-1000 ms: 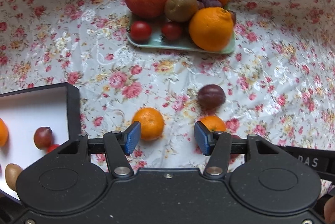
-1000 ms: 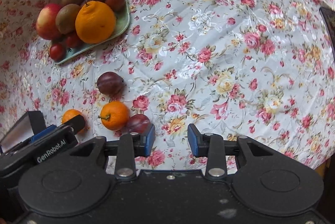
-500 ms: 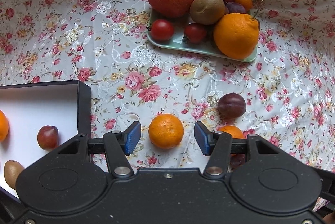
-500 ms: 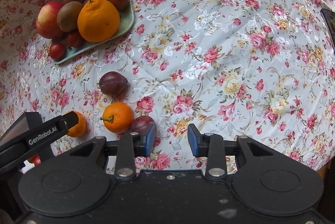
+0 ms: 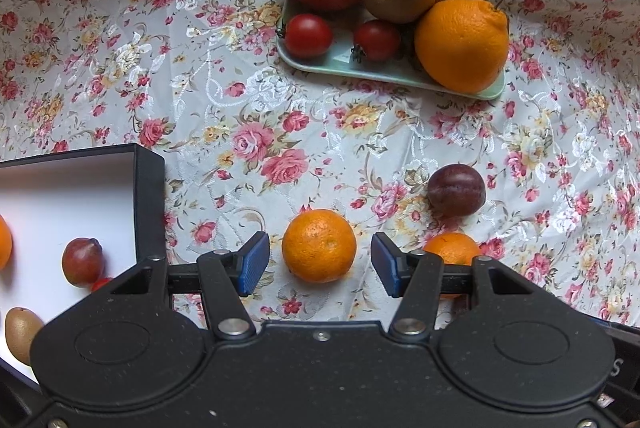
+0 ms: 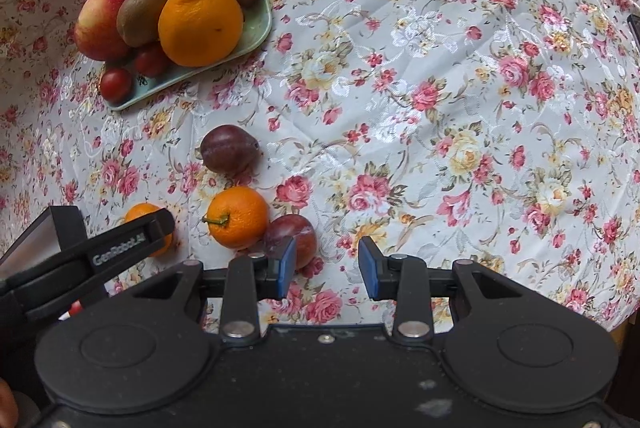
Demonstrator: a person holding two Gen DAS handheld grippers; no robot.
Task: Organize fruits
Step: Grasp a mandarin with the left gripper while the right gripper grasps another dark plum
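While spread wide, left fingers (image 5: 253, 263) flank the mandarin (image 5: 319, 245).

Two low wrist fisheyes over a floral cloth (image 5: 248, 100), both facing the shared fruit plate (image 5: 384, 72).

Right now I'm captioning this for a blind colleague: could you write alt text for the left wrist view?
The open left gripper frames a small mandarin on a floral tablecloth, not yet touching it. A dark plum and a second mandarin lie to its right, a black box holding fruit to the left, and a green tray piled with fruit beyond.
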